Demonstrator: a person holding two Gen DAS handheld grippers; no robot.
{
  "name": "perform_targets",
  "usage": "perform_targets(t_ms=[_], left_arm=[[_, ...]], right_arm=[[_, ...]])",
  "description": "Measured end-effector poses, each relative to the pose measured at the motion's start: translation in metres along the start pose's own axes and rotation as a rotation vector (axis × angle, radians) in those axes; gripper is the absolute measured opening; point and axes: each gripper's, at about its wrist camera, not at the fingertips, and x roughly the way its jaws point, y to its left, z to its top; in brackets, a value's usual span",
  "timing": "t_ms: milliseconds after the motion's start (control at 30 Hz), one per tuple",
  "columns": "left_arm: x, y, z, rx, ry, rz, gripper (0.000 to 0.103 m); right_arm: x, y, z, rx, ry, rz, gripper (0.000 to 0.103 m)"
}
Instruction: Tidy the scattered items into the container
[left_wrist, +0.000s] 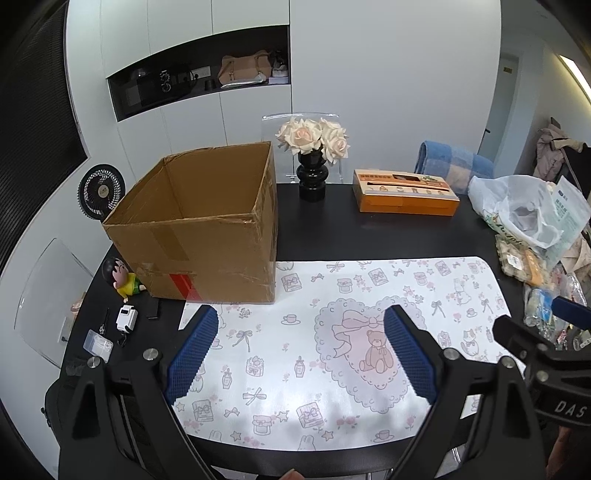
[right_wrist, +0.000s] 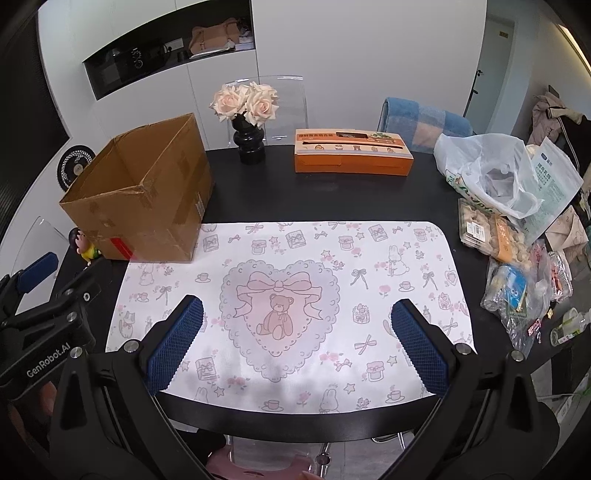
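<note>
Cardboard box (left_wrist: 207, 221) stands open at the counter's (right_wrist: 295, 199) left, interior hidden from me, snack packets (right_wrist: 517, 280) heaped right, figurine (left_wrist: 122, 278) beside it, both grippers' jaws wide and empty.

Each claw, left claw (left_wrist: 301, 350) and right claw (right_wrist: 295, 345), has black plastic arms, silver screws and blue ribbed pads (left_wrist: 192, 354). White lettering marks the black bodies: "DAS" and "GenRobot.AI".

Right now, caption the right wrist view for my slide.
Open right gripper above patterned mat, cardboard box ahead left.
</note>
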Motion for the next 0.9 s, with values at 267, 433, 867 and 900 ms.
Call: perform_targets(t_ms=[267,433,867,900], left_arm=[[0.001,-0.010,0.002,0.026,-0.007,0.013,0.091],[0.002,-0.015,0.001,0.044,0.003,0.033,0.091],[0.004,-0.013,-0.003,0.010,0.006,-0.055,0.091],[0.004,-0.013,-0.003,0.007,0.005,-0.065,0.091]], right_arm=[[0.007,-0.005,0.001,0.007,0.007,-0.014,0.103],[0.008,-0.009,0.000,0.010,0.004,-0.025,0.103],[0.008,-0.027,-0.001,-0.005,0.004,-0.022,0.103],[0.008,-0.028,-0.001,-0.005,0.004,-0.023,0.103]])
